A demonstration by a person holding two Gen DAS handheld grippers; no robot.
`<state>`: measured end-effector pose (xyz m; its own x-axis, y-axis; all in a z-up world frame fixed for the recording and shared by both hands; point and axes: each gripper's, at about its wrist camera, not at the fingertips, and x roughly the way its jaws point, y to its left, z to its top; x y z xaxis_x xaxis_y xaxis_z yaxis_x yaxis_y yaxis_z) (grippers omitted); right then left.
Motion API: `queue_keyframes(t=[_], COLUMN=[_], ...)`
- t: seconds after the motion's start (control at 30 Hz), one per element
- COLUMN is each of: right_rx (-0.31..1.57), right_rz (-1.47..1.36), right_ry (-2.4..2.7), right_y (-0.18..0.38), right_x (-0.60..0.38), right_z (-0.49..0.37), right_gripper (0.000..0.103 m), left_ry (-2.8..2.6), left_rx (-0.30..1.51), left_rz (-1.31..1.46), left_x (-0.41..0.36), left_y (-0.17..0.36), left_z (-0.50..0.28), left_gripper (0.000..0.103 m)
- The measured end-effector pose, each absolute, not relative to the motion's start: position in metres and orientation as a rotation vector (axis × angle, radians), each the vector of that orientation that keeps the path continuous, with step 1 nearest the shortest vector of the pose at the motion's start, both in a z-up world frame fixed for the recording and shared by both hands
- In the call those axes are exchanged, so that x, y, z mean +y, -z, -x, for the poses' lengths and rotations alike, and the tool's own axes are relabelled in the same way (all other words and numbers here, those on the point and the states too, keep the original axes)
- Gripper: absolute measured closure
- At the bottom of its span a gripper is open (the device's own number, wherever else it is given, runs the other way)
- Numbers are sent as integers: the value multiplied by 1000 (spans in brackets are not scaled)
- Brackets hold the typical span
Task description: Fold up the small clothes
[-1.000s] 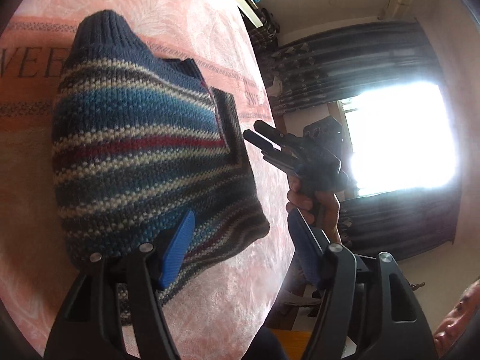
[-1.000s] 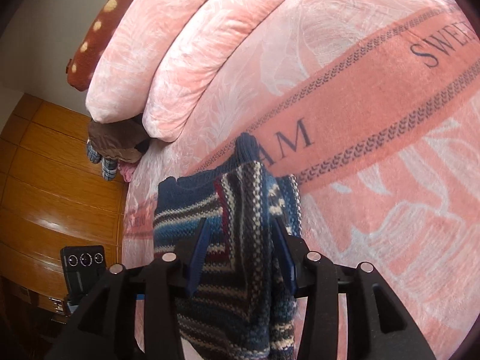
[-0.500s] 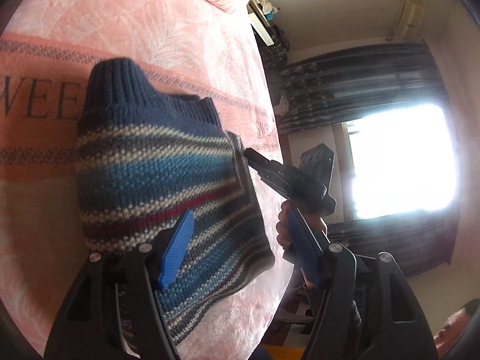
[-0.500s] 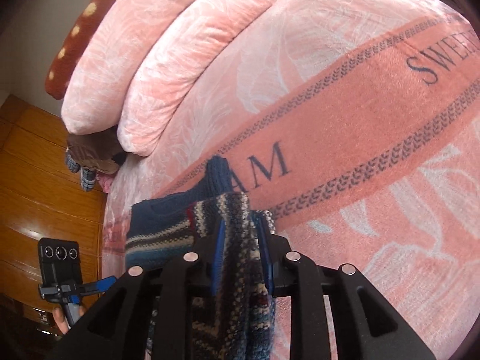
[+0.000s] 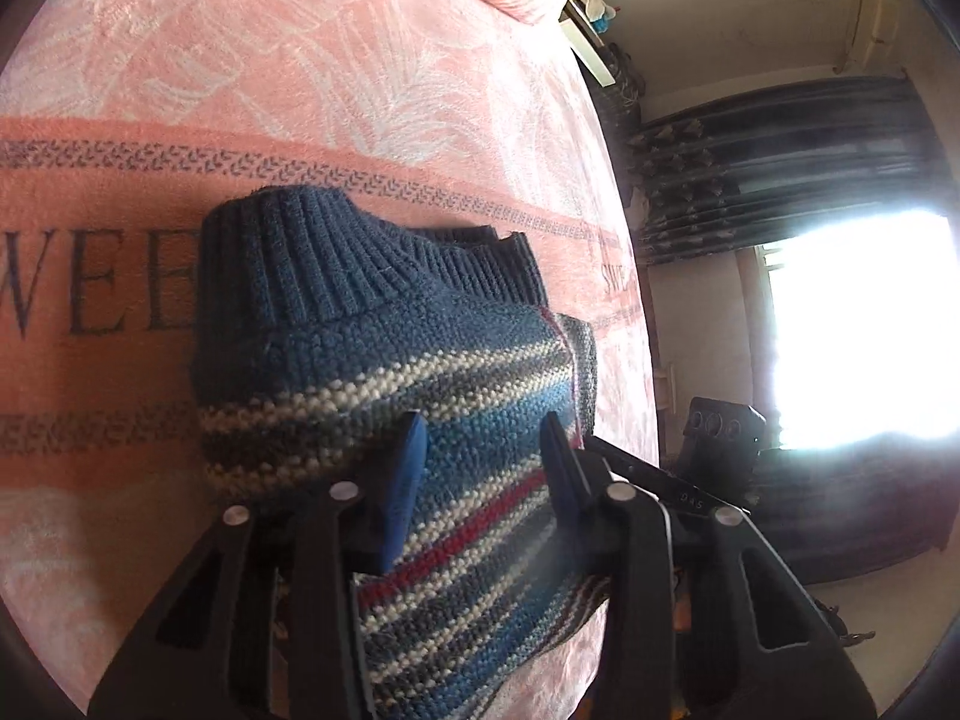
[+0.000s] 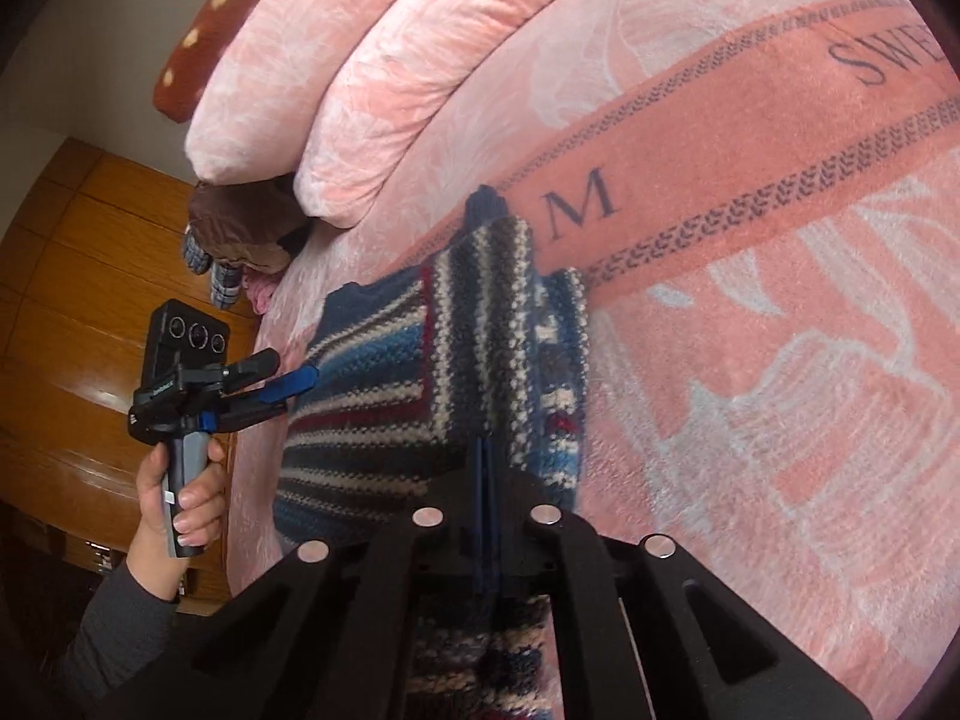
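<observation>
A knitted sweater (image 5: 384, 360) with a navy ribbed collar and blue, white and red stripes lies part folded on the pink bed blanket (image 5: 300, 90). In the left wrist view my left gripper (image 5: 486, 474) is open, its blue fingers (image 5: 411, 480) over the striped body near the bed's edge. From the right wrist view the same left gripper (image 6: 291, 396) meets the sweater's (image 6: 384, 372) left side, held by a hand (image 6: 180, 486). My right gripper (image 6: 486, 456) is shut, pinching a raised fold of the sweater.
Pink pillows (image 6: 372, 60) and a brown dotted cushion (image 6: 192, 66) lie at the head of the bed. A pile of brown clothes (image 6: 246, 228) sits by a wooden wardrobe (image 6: 78, 252). Dark curtains (image 5: 750, 168) and a bright window (image 5: 858, 330) lie beyond the bed's edge.
My right gripper has shut on the sweater's fold. My left gripper has moved in over the sweater's body and its fingers have narrowed.
</observation>
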<state>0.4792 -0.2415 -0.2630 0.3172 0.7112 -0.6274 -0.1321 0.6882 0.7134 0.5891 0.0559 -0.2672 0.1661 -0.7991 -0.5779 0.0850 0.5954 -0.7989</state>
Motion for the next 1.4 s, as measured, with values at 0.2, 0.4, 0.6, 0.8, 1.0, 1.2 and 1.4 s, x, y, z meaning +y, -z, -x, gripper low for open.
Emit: queue_keyframes(t=[0.2, 0.4, 0.6, 0.8, 1.0, 1.2, 1.4], right_rx=[1166, 1157, 1162, 1193, 1152, 1230, 1324], right_rz=[-600, -690, -583, -640, -854, -966, -888], right_ry=[-667, -634, -724, -655, -616, -610, -690], right_y=[277, 283, 263, 284, 272, 299, 312], right_x=[-235, -251, -229, -247, -312, -332, -293], right_z=[-444, -436, -405, -401, -411, -458, -504], right_gripper=[103, 103, 100, 101, 28, 21, 21], left_ry=[914, 779, 929, 809, 808, 650, 724], left_rx=[1233, 1312, 1236, 1338, 1223, 1216, 1223], left_rz=[677, 686, 627, 531, 642, 769, 915], left_x=[44, 54, 39, 27, 76, 146, 154], left_y=[257, 303, 267, 310, 281, 314, 346], left_z=[-519, -520, -477, -468, -440, -432, -445], left_gripper=[53, 103, 50, 65, 12, 12, 12])
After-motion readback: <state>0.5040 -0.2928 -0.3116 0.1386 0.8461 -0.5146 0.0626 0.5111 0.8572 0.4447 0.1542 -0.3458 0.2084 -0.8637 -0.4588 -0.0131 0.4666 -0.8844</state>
